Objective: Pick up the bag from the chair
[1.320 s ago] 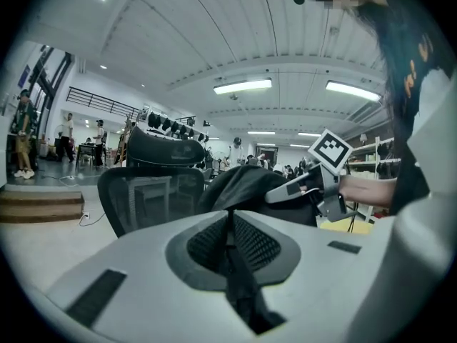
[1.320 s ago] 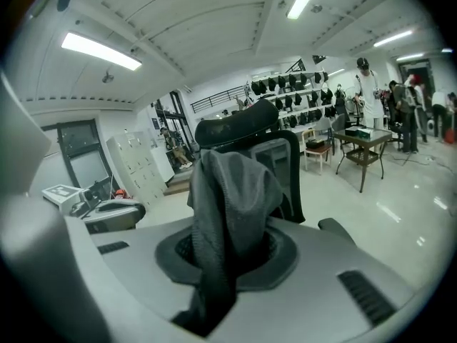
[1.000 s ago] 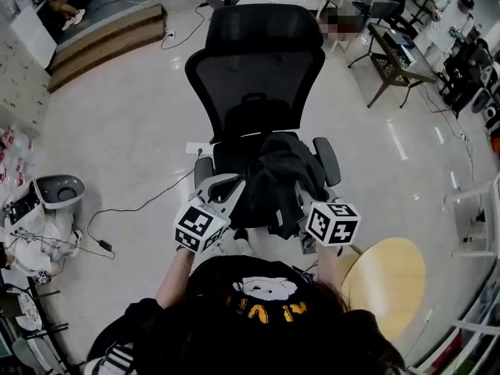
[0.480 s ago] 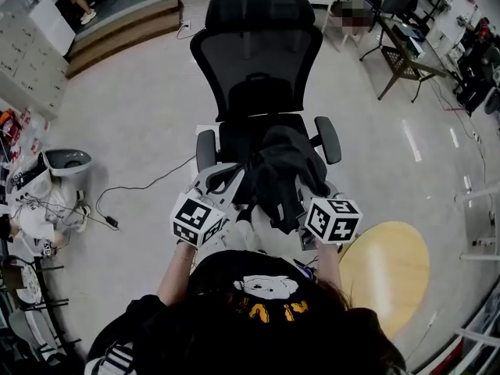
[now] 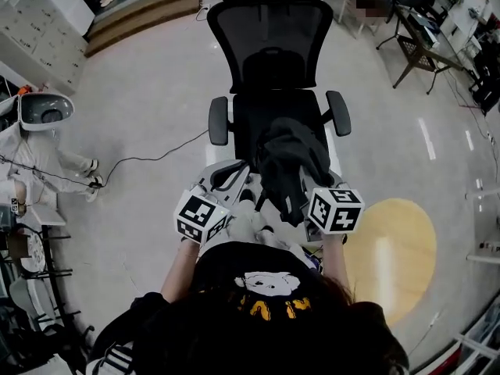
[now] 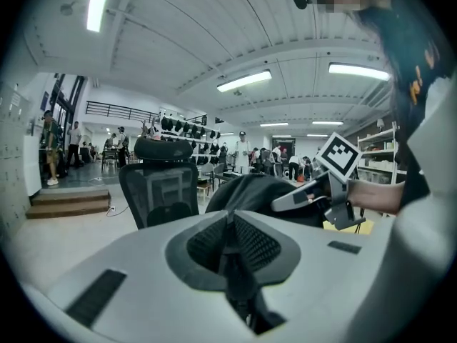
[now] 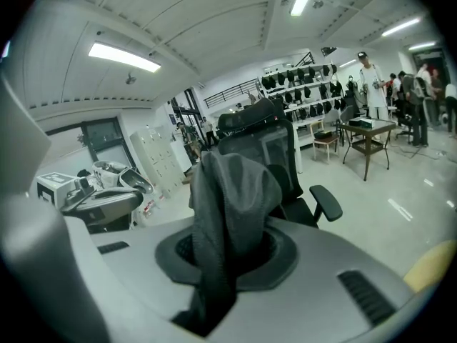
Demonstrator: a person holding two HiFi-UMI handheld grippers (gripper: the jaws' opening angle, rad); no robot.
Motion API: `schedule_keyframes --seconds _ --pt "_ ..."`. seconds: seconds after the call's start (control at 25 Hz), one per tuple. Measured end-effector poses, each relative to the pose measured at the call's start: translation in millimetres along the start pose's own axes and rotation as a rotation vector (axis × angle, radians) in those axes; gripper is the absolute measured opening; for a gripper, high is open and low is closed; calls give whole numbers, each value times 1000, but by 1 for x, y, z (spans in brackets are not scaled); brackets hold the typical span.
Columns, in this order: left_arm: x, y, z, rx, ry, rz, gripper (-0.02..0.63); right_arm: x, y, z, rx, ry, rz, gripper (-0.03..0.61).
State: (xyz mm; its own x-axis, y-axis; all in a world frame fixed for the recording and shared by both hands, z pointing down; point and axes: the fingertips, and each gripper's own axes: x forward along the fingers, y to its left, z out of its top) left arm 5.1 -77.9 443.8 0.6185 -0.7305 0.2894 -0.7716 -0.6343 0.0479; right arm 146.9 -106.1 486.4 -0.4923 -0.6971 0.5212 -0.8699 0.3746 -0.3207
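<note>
The black office chair (image 5: 269, 53) stands ahead of me, its seat (image 5: 251, 123) partly bare. The black bag (image 5: 285, 166) hangs bunched over the seat's front edge, between my two grippers. My right gripper (image 5: 309, 184) is shut on a fold of the bag's fabric (image 7: 232, 191), which drapes through its jaws and hides the pads. My left gripper (image 5: 233, 178) sits just left of the bag; its jaws (image 6: 230, 224) are shut with nothing visible between the pads. The left gripper view shows the bag (image 6: 246, 191) beyond it and the chair (image 6: 161, 191) behind.
A round yellow disc (image 5: 394, 248) lies on the floor to the right. A cable (image 5: 148, 158) runs across the floor on the left, near a white bin (image 5: 43, 112). Wooden steps (image 5: 141, 6) and a small table (image 5: 422, 45) stand farther back.
The bag has come up off the seat and toward me with the right gripper. The chair now stands farther from me, and more of its seat shows.
</note>
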Motion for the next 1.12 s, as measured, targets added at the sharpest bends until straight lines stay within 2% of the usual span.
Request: schedule_keyframes --seconds 0.28,0.52,0.88,1.12 --pt "-42 -11 -9 0 3 10 31 -15 35 -37 2 33 11 54" --pt "-51 -22 -14 2 0 -3 31 -20 44 -55 2 51 15 54" --pt "-97 -20 -36 -23 -10 -21 31 -30 75 -77 -4 57 -27 54" --pt "-131 -19 -46 -11 -17 -54 31 -43 97 -84 16 36 -66 54"
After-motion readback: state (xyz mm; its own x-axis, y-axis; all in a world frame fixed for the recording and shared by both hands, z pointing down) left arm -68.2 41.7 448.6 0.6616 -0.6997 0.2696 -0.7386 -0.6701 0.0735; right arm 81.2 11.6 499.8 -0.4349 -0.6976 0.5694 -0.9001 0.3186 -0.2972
